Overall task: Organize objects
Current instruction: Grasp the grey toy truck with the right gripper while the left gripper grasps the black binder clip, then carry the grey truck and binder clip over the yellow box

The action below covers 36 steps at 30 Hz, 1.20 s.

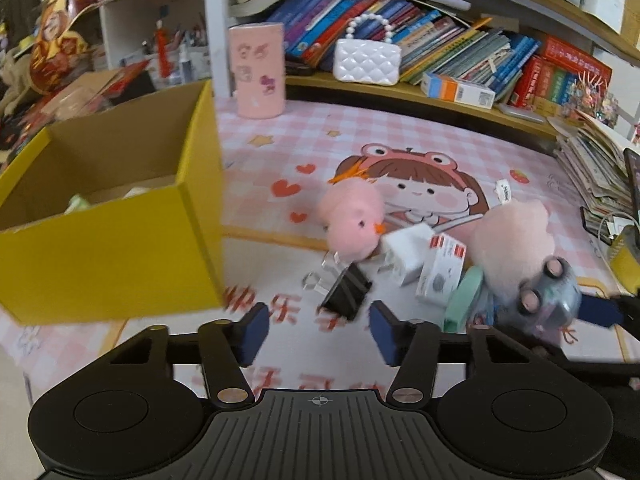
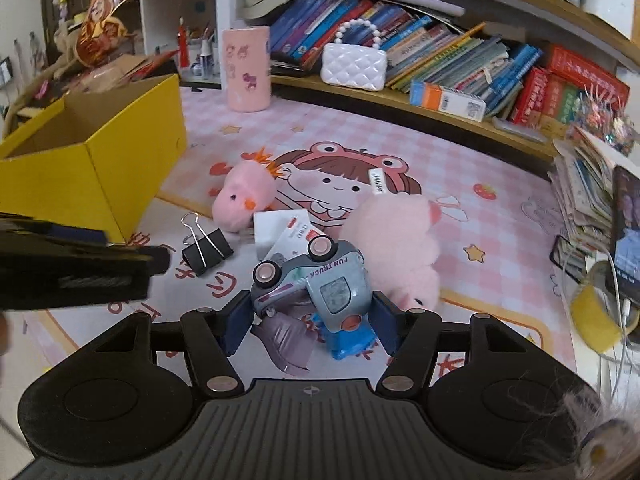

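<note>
The tabletop (image 2: 500,216) has a pink checked mat with a cartoon girl on it. On the left sits a big yellow box (image 2: 96,176) with its top open; that looks like the place where the small things should go. Next in size are two pink soft toys, a fluffy pig (image 2: 396,244) and a little chick (image 2: 246,200). Between them lie a white plug (image 1: 404,256), a small white box (image 1: 440,272), and a black binder clip (image 2: 208,250).

The step in hand looks like picking up the toy truck (image 2: 316,280). The right gripper (image 2: 312,320) pinches the truck by its sides, the blue pads pressing on it. The truck lies tipped over, wheels up, over a blue packet (image 2: 352,340). Next, I think, the truck must be lifted clear of the pile and carried left to the box without dropping.

The left gripper (image 1: 316,328) points down at the clip, its jaws half spread with nothing between them. Both grippers tilt down toward the mat.
</note>
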Available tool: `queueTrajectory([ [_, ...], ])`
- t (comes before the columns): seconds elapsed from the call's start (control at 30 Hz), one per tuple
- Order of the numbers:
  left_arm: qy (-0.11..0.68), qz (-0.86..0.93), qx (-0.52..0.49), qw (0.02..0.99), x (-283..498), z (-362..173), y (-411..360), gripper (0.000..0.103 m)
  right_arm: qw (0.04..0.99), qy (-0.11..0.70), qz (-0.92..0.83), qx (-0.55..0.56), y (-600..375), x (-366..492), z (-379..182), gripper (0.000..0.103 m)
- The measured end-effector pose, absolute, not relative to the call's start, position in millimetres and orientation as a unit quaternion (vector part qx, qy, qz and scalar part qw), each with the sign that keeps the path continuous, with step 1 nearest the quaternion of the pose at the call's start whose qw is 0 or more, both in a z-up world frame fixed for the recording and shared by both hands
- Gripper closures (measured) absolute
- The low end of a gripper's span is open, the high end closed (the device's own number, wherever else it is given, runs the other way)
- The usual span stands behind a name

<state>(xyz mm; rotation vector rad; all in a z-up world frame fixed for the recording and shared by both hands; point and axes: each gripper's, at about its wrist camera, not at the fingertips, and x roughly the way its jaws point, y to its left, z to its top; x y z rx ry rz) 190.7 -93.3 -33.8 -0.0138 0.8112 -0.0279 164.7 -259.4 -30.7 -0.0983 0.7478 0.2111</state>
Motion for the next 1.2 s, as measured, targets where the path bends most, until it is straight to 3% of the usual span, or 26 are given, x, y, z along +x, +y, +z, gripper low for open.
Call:
queueTrajectory([
  [0.23,0.397,-0.018,-0.009,0.917,229.2,-49.1,-102.0,0.072,0.923,0.367,0.102,-0.043,-268.8,162.5,-26.2,0.043],
  [0.4,0.405,-0.013,-0.034,0.913,244.3,-60.2,-94.4,0.079,0.924,0.368,0.097,-0.047,-271.9,161.3,-25.7,0.043],
  [0.6,0.384,-0.042,-0.048,0.921,234.2,-53.8,-94.1,0.103,0.922,0.372,0.095,-0.044,-272.1,160.1,-26.8,0.043],
  [1.2,0.353,-0.078,-0.053,0.931,158.9,-14.0,-60.0,0.103,0.923,0.373,0.089,-0.031,-233.9,141.6,-19.9,0.043],
])
